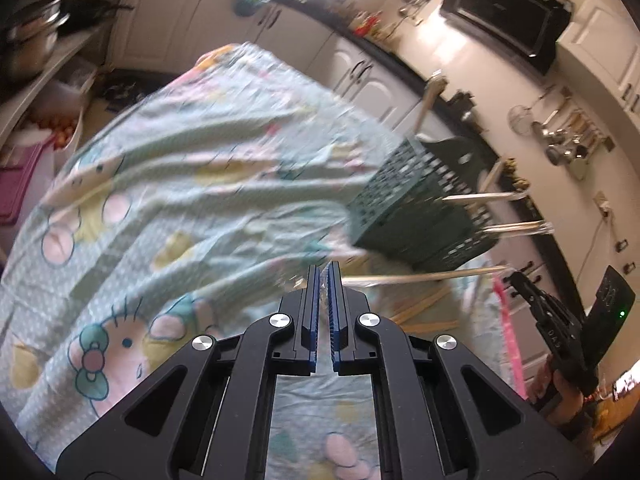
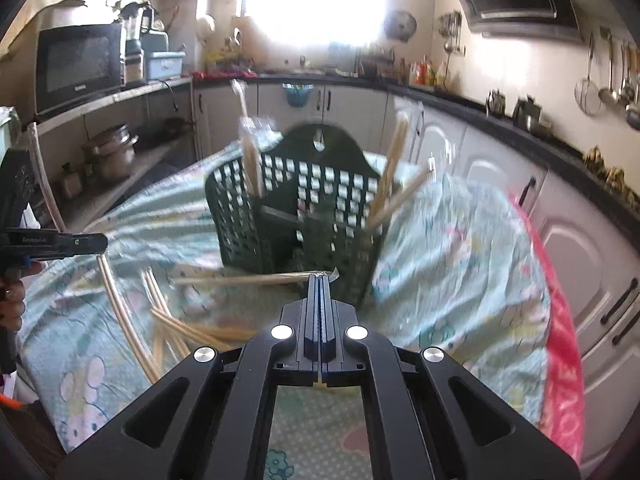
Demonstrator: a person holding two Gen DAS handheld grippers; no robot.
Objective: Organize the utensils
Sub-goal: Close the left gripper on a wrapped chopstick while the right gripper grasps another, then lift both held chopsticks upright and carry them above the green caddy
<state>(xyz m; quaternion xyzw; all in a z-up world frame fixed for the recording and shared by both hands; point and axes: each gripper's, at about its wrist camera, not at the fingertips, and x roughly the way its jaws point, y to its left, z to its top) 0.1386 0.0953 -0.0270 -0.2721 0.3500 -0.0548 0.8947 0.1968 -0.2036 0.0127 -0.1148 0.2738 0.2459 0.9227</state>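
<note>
1. Wrapped chopsticks (image 2: 256, 279): one pair held crosswise in front of the right gripper (image 2: 321, 276), at 12 o'clock from its tips in the right wrist view. It reads as a pale wooden pair in a clear crinkled sleeve, somewhat blurred.
2. Right gripper: jaws pressed together on the sleeve end of that pair; no gap visible between the pads.
3. Left gripper (image 1: 323, 270): jaws narrow, nearly together, pinching a bit of clear film at the tips. A wrapped stick (image 1: 420, 276) runs off toward 3 o'clock from there; judged to be the same pair, each gripper on one end, but blur prevents certainty.
4. Holder (image 2: 296, 200): dark green plastic basket, perforated grid walls, arched back with a hang hole, inner divider. It stands on the cloth at 12 o'clock, just behind the held pair.
5. Done so far: several wrapped pairs (image 2: 390, 168) stand tilted in the holder, at left and right sides.
6. Left to do: a loose heap of chopsticks (image 2: 172, 320) lies on the cloth at 9 o'clock from the right gripper. Judged roughly midway.
7. Cloth (image 1: 180, 168): thin, wrinkled, pale green with cartoon print, soft surface.
</note>
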